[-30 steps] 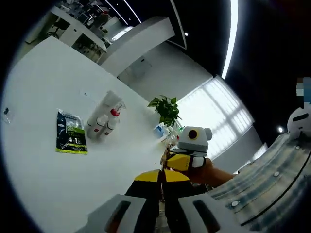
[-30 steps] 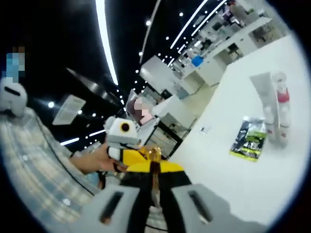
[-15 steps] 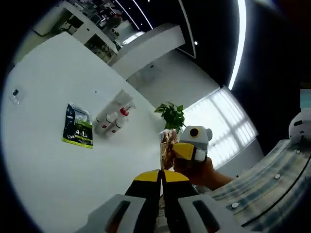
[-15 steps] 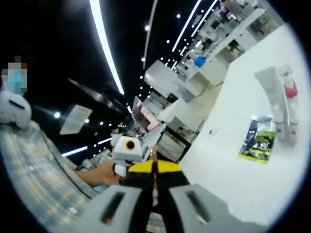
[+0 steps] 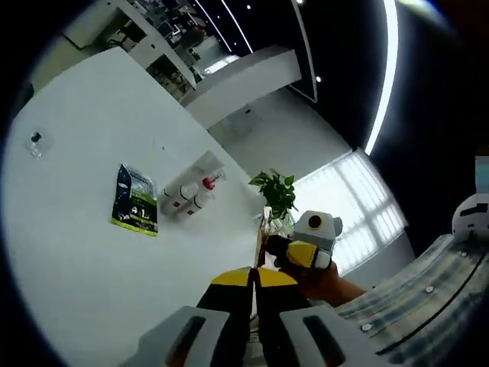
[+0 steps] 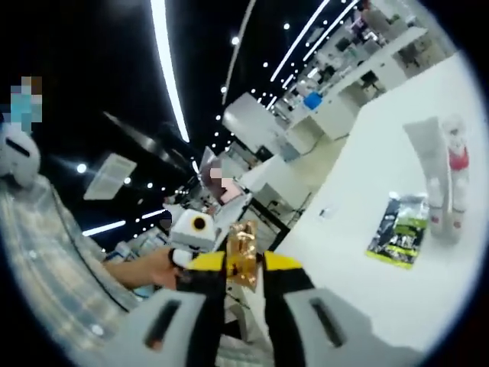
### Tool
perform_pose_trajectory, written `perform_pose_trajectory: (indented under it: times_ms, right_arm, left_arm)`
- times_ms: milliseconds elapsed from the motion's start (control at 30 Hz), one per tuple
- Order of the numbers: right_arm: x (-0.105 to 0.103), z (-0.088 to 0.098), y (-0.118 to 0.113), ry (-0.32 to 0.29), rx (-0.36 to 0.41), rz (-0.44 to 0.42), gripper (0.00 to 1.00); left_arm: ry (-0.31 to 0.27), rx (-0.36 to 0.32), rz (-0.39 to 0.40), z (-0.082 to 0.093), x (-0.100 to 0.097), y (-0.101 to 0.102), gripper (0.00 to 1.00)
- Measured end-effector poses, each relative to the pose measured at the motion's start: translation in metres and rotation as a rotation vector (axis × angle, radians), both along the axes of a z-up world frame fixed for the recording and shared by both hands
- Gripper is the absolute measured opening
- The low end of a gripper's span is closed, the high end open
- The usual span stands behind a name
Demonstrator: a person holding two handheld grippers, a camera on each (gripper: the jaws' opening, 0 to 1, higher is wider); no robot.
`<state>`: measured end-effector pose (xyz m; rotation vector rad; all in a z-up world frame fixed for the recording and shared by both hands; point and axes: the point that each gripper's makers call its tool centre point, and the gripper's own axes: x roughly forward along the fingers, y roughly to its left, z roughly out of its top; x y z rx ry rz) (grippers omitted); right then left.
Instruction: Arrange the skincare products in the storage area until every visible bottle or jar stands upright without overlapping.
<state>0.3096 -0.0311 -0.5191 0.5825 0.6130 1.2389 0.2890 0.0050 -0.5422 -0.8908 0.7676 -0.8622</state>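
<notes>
Smooth matt white table [image 5: 92,260], glossy printed sachet [image 5: 137,209], crinkled shiny golden foil packet [image 6: 243,254].

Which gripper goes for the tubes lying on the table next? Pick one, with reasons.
Left, probably. The left gripper is shut on nothing, while the right gripper grips a gold packet. The tubes lie beside the green sachet.

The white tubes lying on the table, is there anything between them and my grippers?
Nothing visible does. In the left gripper view bare white table lies between the shut left gripper and the white tubes. The green sachet lies beside them, apart. The right gripper holds a gold packet.
</notes>
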Motion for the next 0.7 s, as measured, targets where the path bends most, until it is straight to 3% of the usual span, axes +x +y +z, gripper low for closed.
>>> perform_pose_trajectory:
  times_ms: [167,300,533,700]
  right_arm:
    - [-0.004,-0.008,-0.012,-0.015,-0.05,-0.023,0.17]
    - [-0.009,-0.01,-0.022,-0.025,-0.077,-0.048,0.17]
    - [-0.01,-0.012,-0.041,-0.049,-0.124,-0.105,0.19]
    - [-0.015,-0.014,-0.048,-0.044,-0.145,-0.125,0.19]
  left_arm:
    - [0.028,0.054,-0.029,-0.013,0.016,0.017,0.01]
    - [0.086,0.092,-0.031,-0.023,0.038,0.033,0.01]
    - [0.086,0.175,-0.053,-0.031,0.072,0.05,0.01]
    - [0.089,0.208,-0.098,-0.039,0.089,0.05,0.01]
